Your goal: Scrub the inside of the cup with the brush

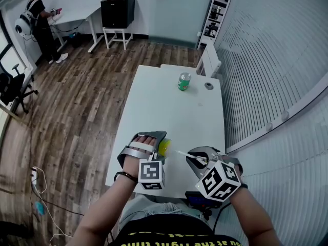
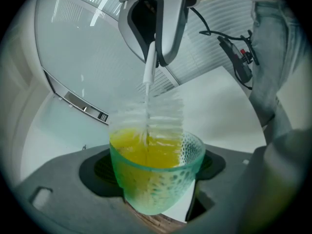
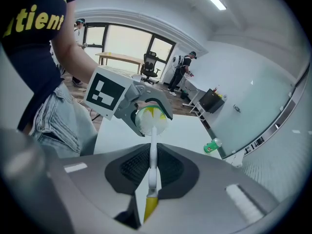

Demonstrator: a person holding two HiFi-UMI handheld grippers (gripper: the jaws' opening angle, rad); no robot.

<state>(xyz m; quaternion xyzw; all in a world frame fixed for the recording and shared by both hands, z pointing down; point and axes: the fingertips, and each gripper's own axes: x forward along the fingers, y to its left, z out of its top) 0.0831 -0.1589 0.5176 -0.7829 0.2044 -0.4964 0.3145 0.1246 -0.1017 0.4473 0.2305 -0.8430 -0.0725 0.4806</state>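
My left gripper [image 1: 154,145] is shut on a translucent green cup [image 2: 155,172] with a yellow inside, held over the near end of the white table [image 1: 174,106]. The cup [image 1: 164,146] is tipped with its mouth toward the right gripper. My right gripper [image 1: 197,158] is shut on the white handle of a bottle brush [image 3: 152,167]. The white bristle head [image 2: 153,117] sits in the cup's mouth, partly inside. In the right gripper view the bristles [image 3: 150,121] fill the cup opening, with the left gripper's marker cube beside it.
A green soda can [image 1: 184,81] stands toward the table's far end, with a small grey round object [image 1: 208,85] to its right. A glass partition wall runs along the right. A person [image 1: 38,22] stands at a desk far off at the back left.
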